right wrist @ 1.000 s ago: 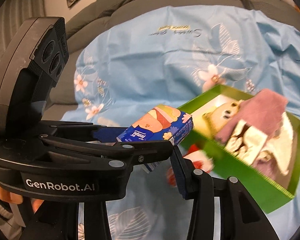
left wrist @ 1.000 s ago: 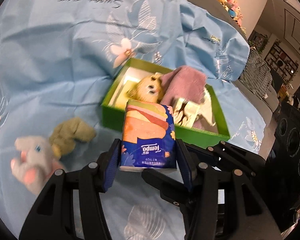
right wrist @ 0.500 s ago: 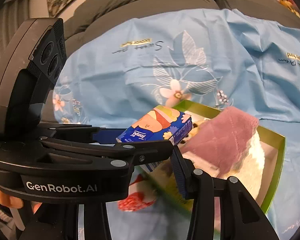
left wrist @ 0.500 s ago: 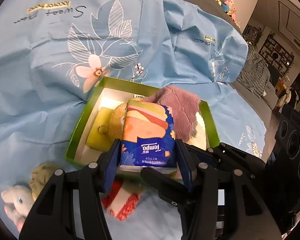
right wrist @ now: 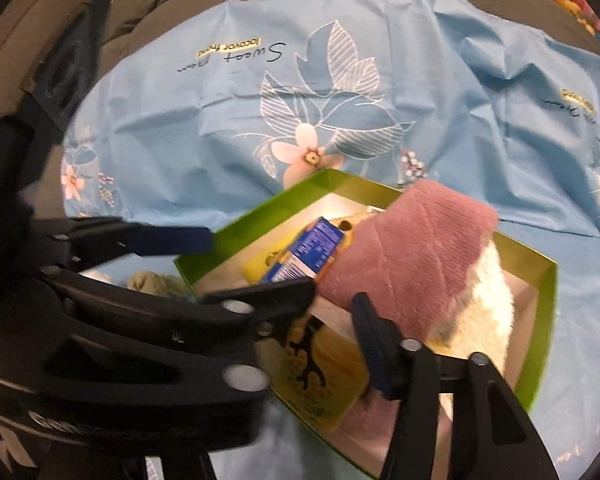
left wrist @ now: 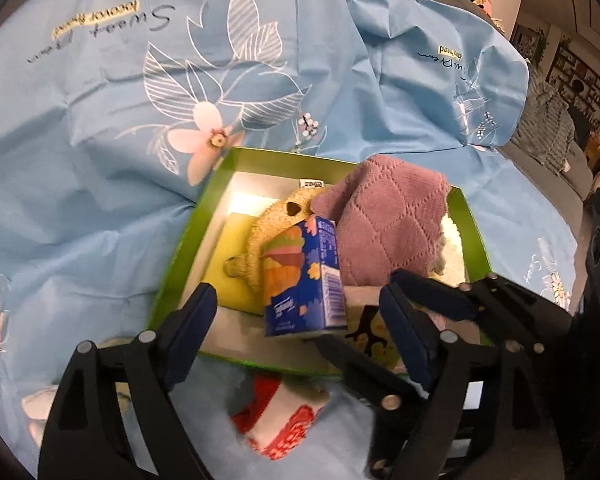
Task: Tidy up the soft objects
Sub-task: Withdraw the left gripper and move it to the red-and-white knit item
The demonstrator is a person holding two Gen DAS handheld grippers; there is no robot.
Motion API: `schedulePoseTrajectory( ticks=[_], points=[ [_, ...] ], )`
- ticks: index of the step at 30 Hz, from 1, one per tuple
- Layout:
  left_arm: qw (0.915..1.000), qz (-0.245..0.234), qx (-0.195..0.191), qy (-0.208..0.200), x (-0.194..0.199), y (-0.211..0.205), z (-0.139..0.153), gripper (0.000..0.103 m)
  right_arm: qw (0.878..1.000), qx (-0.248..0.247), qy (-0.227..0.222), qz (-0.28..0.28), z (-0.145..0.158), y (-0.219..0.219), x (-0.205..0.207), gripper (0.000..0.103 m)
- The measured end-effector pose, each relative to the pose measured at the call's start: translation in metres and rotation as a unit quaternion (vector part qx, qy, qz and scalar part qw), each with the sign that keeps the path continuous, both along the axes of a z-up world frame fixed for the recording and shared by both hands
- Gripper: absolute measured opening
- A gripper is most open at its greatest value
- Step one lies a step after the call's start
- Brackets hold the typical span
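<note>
The blue and orange tissue pack (left wrist: 304,276) leans tilted inside the green box (left wrist: 180,256), against a tan plush bear (left wrist: 276,220) and a pink quilted cloth (left wrist: 388,224). My left gripper (left wrist: 296,328) hovers over the box's near rim. Its jaws are opening, wide apart on either side of the pack, and the pads do not touch it. In the right wrist view the pack (right wrist: 308,252) lies in the box (right wrist: 240,228) beyond my right gripper (right wrist: 336,312). That gripper's jaws are also opening, with nothing pressed between them.
The box also holds a white fluffy item (right wrist: 488,304) and a yellow deer-print pack (right wrist: 320,364). On the blue flowered sheet (left wrist: 100,140) outside the box lie a red and white cloth (left wrist: 284,416), an olive plush (right wrist: 152,280) and a pale plush (left wrist: 36,404).
Both grippers carried the tissue pack over the box. The left jaws spread and let it go, the right jaws widened too, and the pack now rests tilted in the box.
</note>
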State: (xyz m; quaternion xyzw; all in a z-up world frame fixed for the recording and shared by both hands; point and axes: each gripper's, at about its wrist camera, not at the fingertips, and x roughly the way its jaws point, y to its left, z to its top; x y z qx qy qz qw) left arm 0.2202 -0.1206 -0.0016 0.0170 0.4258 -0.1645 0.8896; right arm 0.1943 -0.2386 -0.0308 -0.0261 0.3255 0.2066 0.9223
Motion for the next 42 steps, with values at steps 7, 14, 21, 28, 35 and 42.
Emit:
schedulePoseTrajectory(
  ticks=[7,14,21,28,35,42],
  points=[
    [0.9990,0.015,0.032,-0.025,-0.027,0.007,0.012,0.083,0.999,-0.019,-0.017,-0.022,0.012,-0.008,-0.032,0.075],
    [0.9979,0.024,0.033,-0.050,-0.062,0.010,0.020,0.102,0.999,-0.009,-0.024,-0.039,0.021,-0.015,-0.071,0.081],
    [0.9964,0.026,0.034,-0.073,-0.097,0.011,0.029,0.102,0.999,-0.003,-0.020,-0.036,0.023,-0.014,-0.100,0.082],
    [0.9944,0.037,0.036,-0.092,-0.125,0.016,0.038,0.102,0.999,-0.002,-0.022,-0.038,0.028,-0.015,-0.122,0.083],
    [0.9944,0.048,0.025,-0.090,-0.143,0.025,0.041,0.102,0.999,0.005,-0.014,-0.036,0.028,-0.015,-0.134,0.086],
    [0.9943,0.060,0.021,-0.085,-0.154,0.033,0.038,0.102,1.000,0.008,-0.002,-0.021,0.022,-0.008,-0.142,0.095]
  ],
)
